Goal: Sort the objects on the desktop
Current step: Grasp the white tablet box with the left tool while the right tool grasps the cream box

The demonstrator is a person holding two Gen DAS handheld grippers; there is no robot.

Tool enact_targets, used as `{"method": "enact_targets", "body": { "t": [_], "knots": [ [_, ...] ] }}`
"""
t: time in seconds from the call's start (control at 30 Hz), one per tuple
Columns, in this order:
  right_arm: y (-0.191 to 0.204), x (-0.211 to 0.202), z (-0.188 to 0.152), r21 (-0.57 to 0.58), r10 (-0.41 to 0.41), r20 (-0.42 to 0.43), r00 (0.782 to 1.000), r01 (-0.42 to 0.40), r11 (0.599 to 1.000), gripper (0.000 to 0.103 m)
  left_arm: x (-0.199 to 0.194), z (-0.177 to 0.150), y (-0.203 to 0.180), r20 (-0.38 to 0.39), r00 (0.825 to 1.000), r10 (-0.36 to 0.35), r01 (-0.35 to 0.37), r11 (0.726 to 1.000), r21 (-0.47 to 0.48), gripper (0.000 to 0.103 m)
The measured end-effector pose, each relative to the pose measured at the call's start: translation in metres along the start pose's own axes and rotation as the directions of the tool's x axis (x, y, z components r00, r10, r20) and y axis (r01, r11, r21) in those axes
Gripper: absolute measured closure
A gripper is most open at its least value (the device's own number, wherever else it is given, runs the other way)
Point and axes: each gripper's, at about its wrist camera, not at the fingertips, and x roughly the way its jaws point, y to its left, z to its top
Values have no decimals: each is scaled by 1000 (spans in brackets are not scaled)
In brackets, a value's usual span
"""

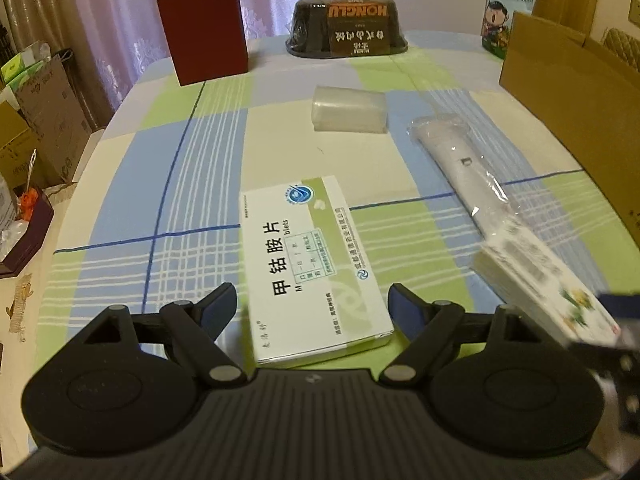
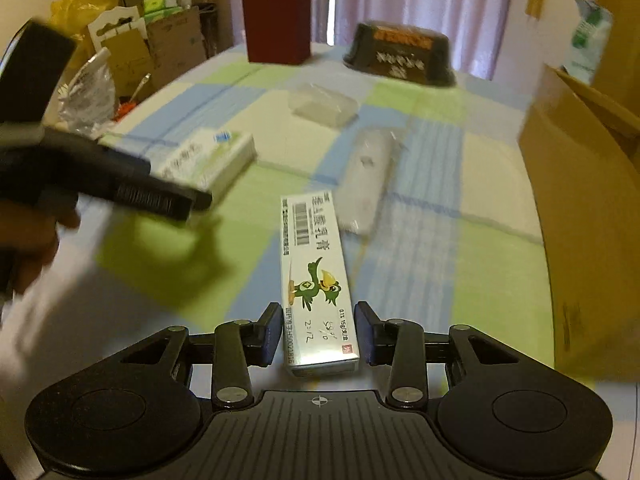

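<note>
narrow ointment box [image 2: 318,280] lies between pads of right hand-held gripper [image 2: 319,334], pads close beside it, contact unclear, on checked bench [image 1: 200,168]. left of it, white medicine box [image 1: 314,264] flat between spread fingers of left hand-held gripper [image 1: 312,312]. beyond it, wrapped white tube [image 1: 464,164], clear plastic case [image 1: 350,109]. right of it, cardboard carton [image 1: 568,120].

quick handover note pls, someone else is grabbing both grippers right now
Left gripper: open, straddling the near end of the white pill box flat on the table.
Right gripper: around the duck box, one pad touching, the other just off; grip unclear.
Still on the table: clear case, wrapped white item.
Cardboard box stands at the right; inside not visible.
Left: all four items.
</note>
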Motion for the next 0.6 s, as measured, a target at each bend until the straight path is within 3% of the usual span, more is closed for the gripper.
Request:
{"method": "enact_targets", "body": {
  "t": [0.07, 0.1, 0.17, 0.33, 0.47, 0.5, 0.53, 0.6],
  "knots": [
    [-1, 0, -5, 6, -2, 0, 1000, 2, 1000, 63, 3, 1, -1, 3, 1000, 6, -6, 1000, 2, 23],
    [-1, 1, -7, 8, -7, -1, 1000, 7, 1000, 50, 4, 2, -2, 3, 1000, 7, -7, 1000, 1, 23],
    [-1, 4, -8, 15, -15, 4, 1000, 15, 1000, 37, 9, 5, 0, -2, 1000, 0, 0, 1000, -17, 24],
    [-3, 11, -1, 17, -1, 26, 1000, 0, 1000, 37, 14, 6, 3, -21, 1000, -14, 13, 999, -30, 31],
    [-5, 20, 6, 16, 29, 9, 1000, -29, 999, 37, 6, 2, 1, -32, 999, -39, 38, 999, -33, 35],
    [-6, 20, 5, 18, 35, 2, 999, -35, 999, 53, 1, 0, -2, -29, 999, -40, 39, 999, -25, 35],
    [-6, 18, 4, 14, 35, -4, 999, -35, 999, 61, -5, -4, -6, -29, 999, -45, 44, 999, -14, 35],
    [-8, 9, -2, 16, 41, -18, 999, -40, 999, 65, -17, -12, -13, -34, 998, -58, 58, 998, 7, 36]
  ]
}}
